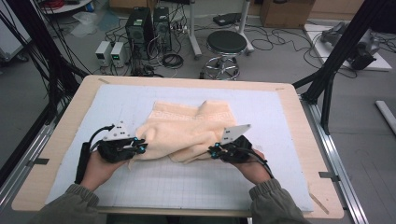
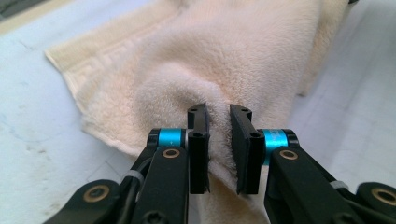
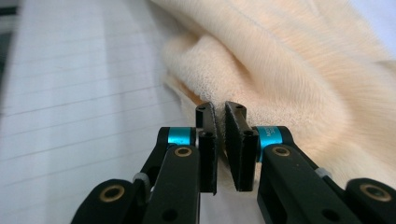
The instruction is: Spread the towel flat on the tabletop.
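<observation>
Both grippers pinching cream towel (image 1: 189,130), white gridded mat (image 1: 187,182), wooden table (image 1: 65,121), cabled floor beyond

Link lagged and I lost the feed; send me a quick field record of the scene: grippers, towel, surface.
left gripper: shut on towel fold, near-left edge
right gripper: shut on towel fold, near-right edge
towel: cream, rumpled, partly folded, near edge pinched at both ends
mat: white gridded sheet under towel, on wooden table
hands: left hand, right hand, one on each gripper
</observation>
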